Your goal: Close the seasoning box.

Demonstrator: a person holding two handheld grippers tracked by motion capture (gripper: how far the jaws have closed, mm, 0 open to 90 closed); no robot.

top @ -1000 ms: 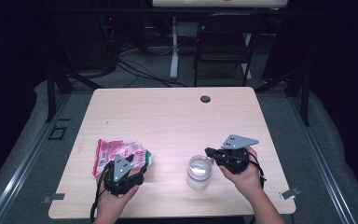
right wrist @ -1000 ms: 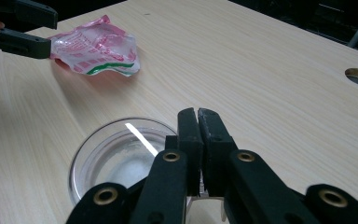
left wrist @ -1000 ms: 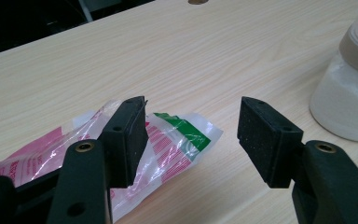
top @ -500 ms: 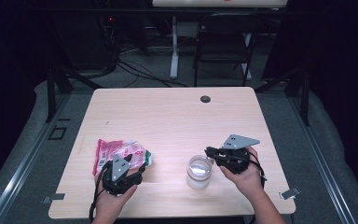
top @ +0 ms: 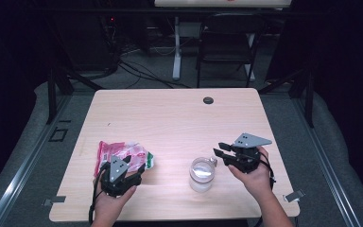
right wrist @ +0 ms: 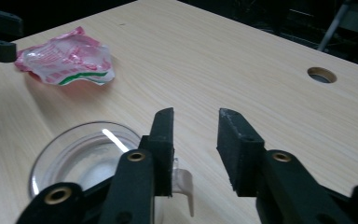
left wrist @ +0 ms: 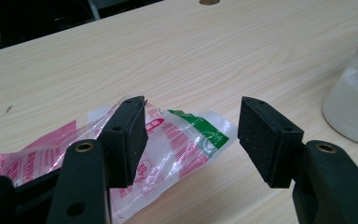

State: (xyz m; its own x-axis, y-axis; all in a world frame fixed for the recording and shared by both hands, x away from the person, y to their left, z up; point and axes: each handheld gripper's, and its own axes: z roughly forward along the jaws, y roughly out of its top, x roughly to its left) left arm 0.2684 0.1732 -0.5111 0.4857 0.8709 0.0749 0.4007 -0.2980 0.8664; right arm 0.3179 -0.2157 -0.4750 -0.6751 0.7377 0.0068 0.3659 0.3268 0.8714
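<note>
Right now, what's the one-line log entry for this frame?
left tongs: open over bag | right tongs: just opened, nothing between, beside jar | jar: upright on table

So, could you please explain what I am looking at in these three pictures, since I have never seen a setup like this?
A person sits at a wooden table and holds a hand-held two-jaw tool in each hand. One picture looks down from above; the other two come from small cameras riding on each tool, looking along its black jaws. The left gripper sits over a crumpled red, white and green plastic wrapper, jaws apart, nothing pinched. The right gripper is beside a clear jar with a small tab at its rim; its jaws have just been opening and nothing is between them. A round hole sits near the far edge.
</note>
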